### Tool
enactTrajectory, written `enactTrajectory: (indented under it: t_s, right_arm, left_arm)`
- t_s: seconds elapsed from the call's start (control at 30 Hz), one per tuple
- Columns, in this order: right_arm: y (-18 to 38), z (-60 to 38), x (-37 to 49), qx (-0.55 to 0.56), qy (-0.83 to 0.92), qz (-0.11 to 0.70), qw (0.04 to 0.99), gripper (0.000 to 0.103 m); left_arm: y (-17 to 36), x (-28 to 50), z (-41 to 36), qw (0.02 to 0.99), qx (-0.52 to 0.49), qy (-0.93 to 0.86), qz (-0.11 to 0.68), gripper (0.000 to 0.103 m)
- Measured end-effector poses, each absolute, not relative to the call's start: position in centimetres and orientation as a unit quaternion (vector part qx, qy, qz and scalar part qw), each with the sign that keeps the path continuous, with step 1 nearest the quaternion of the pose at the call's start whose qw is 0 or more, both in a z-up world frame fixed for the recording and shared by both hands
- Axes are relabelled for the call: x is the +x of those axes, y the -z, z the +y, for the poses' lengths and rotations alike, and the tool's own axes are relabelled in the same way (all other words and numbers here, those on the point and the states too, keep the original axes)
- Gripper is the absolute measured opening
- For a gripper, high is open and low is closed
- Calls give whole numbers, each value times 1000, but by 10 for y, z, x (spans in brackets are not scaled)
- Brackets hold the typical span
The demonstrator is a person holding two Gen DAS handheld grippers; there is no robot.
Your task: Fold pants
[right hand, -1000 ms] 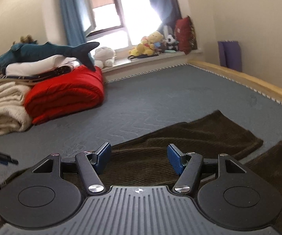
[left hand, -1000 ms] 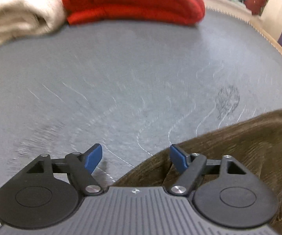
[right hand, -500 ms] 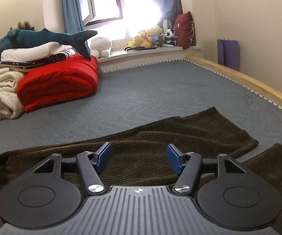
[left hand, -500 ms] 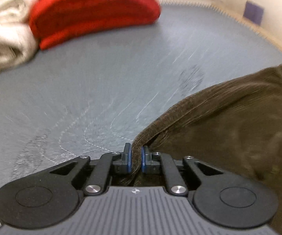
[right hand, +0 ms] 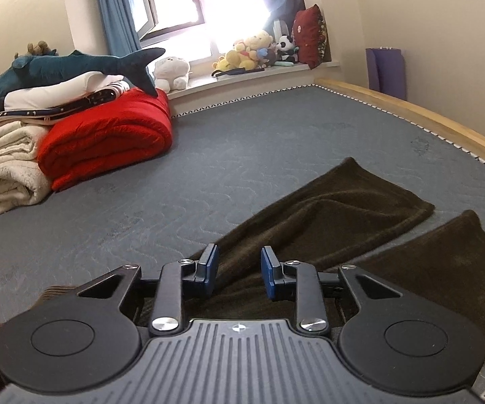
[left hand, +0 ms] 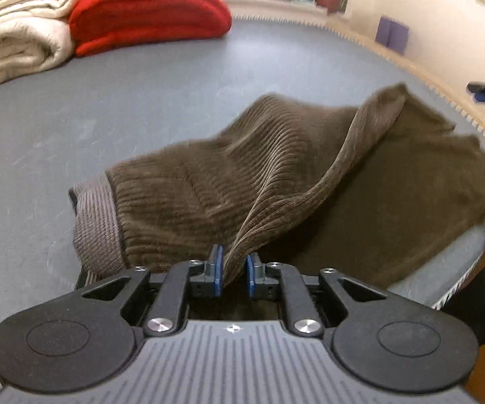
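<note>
No lettering, brand, number or sign can be read in either view. The red cushion (right hand: 308, 35) on the windowsill (right hand: 242, 75) carries a pale round patch, too small and blurred to tell whether it holds writing. The small mark at the middle of each gripper body is a plain cross symbol, no text.

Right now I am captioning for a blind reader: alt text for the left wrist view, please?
The left gripper, its jaws opening, has a raised fold of brown corduroy pants between its blue pads above a grey mattress. Folded red and cream blankets lie behind.
</note>
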State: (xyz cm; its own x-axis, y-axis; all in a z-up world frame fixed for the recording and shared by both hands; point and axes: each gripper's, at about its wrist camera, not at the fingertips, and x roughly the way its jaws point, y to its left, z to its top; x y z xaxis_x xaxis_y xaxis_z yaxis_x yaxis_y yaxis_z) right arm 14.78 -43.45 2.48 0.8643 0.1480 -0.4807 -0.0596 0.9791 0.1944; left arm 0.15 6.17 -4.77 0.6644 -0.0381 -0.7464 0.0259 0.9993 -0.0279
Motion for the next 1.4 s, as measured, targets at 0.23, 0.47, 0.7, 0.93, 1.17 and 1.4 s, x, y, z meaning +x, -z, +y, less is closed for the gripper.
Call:
enactTrajectory:
  t_s: [0.23, 0.47, 0.7, 0.93, 1.17, 1.4]
  right_arm:
    - [-17, -458, 130, 69, -29, 257, 963, 30]
    - [-9, -487, 113, 82, -4, 261, 962, 36]
    - [-5, -499, 111, 90, 9, 262, 961, 40]
    - [-3, -490, 118, 82, 3, 264, 961, 41]
    - [2, -483, 125, 80, 1, 276, 958, 41]
    - [3, -477, 129, 75, 1, 277, 958, 41]
  left_arm:
    - [23, -18, 86, 914, -167, 13, 369, 44]
    - [61, 4, 101, 856, -272, 17, 439, 73]
    - [80, 22, 128, 844, -338, -8, 417, 81]
    - [81, 29, 144, 844, -361, -38, 395, 82]
    - [83, 34, 149, 852, -321, -68, 407, 28]
    - [68, 32, 134, 886, -251, -76, 382, 19]
